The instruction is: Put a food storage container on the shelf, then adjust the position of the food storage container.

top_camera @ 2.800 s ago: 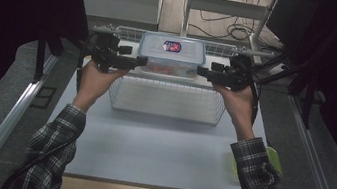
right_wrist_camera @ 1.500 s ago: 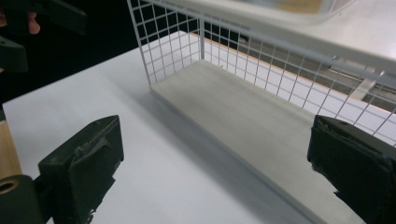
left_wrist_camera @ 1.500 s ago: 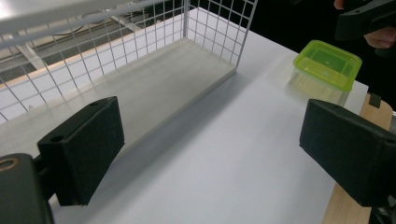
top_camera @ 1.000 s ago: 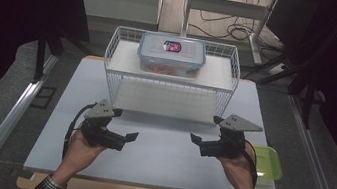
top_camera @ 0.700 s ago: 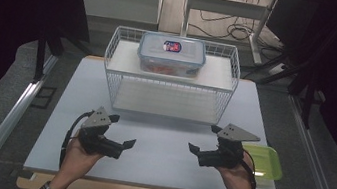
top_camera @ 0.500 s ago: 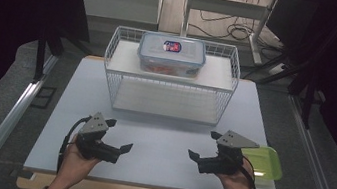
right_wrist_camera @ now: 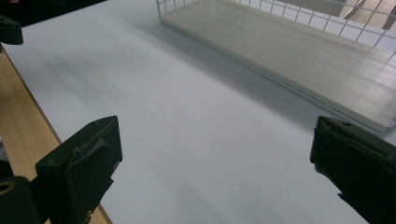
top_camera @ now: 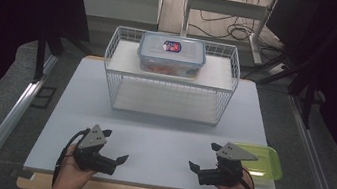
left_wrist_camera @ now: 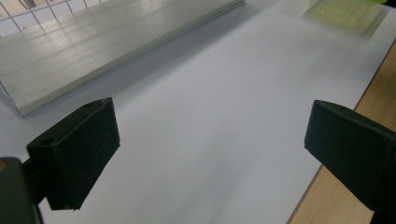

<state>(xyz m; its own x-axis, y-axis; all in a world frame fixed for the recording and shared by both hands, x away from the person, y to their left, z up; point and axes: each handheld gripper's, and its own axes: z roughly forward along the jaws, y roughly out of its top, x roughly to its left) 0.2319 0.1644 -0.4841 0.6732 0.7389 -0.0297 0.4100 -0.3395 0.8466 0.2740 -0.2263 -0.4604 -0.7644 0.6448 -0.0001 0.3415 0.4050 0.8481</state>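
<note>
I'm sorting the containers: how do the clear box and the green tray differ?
The clear box sits on the wire rack's top shelf; the green tray lies on the table by the right gripper. The box is lidded and labelled; the tray is open and shallower. Both are rectangular.

A table (top_camera: 158,148) holds a wire rack (top_camera: 169,82) at its back, in the middle. The rack has 2 levels. A box with a lid (top_camera: 172,54) sits on the top level, near the middle. The lower shelf (top_camera: 165,101) lies under it, close to the table. A flat tray (top_camera: 260,161) lies on the table at the front right, well apart from the rack. The left gripper (top_camera: 113,146) is at the front left of the table, near the front edge. The right gripper (top_camera: 205,156) is at the front right, just beside the tray and maybe touching it. The 2 grippers are well apart, with bare table between them.
</note>
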